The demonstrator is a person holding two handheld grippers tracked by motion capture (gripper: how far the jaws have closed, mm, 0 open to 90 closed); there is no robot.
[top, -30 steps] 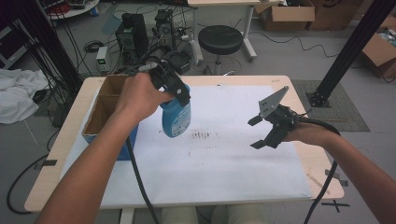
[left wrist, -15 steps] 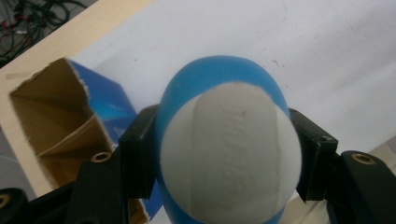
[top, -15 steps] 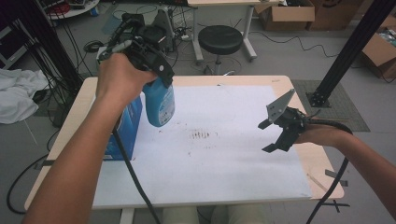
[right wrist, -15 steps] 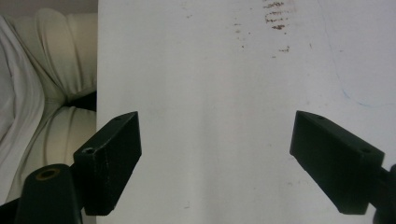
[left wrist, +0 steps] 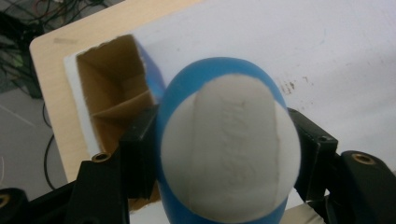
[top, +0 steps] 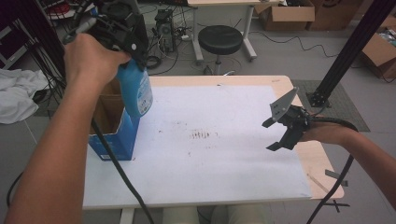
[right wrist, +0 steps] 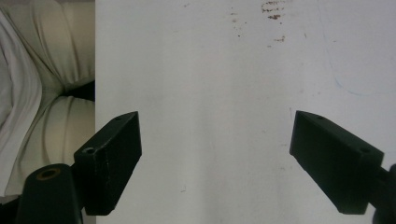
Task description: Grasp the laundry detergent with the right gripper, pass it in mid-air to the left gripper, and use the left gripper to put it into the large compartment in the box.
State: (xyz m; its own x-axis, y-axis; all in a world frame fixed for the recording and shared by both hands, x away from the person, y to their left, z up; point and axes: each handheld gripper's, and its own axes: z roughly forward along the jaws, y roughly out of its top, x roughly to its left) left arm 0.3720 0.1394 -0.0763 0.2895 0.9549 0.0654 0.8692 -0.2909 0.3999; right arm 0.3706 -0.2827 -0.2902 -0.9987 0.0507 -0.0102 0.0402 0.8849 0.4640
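A blue bottle with a pale label hangs upright from my left gripper, which is shut on its top, high above the table's left side. Its lower end is over the right wall of the blue open-topped box. In the left gripper view the bottle's blue and white end sits between the jaws, with the box's cardboard inside behind it. My right gripper stands open over the right part of the white sheet, holding nothing. In the right gripper view the wide-apart jaws of that gripper frame bare sheet.
Brown smudges mark the sheet's middle. The wooden table edge runs just right of the right gripper. A black stool and cardboard boxes stand on the floor beyond. The person's lap lies past the near edge.
My left gripper has carried the bottle up and to the left, from over the sheet to above the box. The right gripper has drifted slightly right and stayed open.
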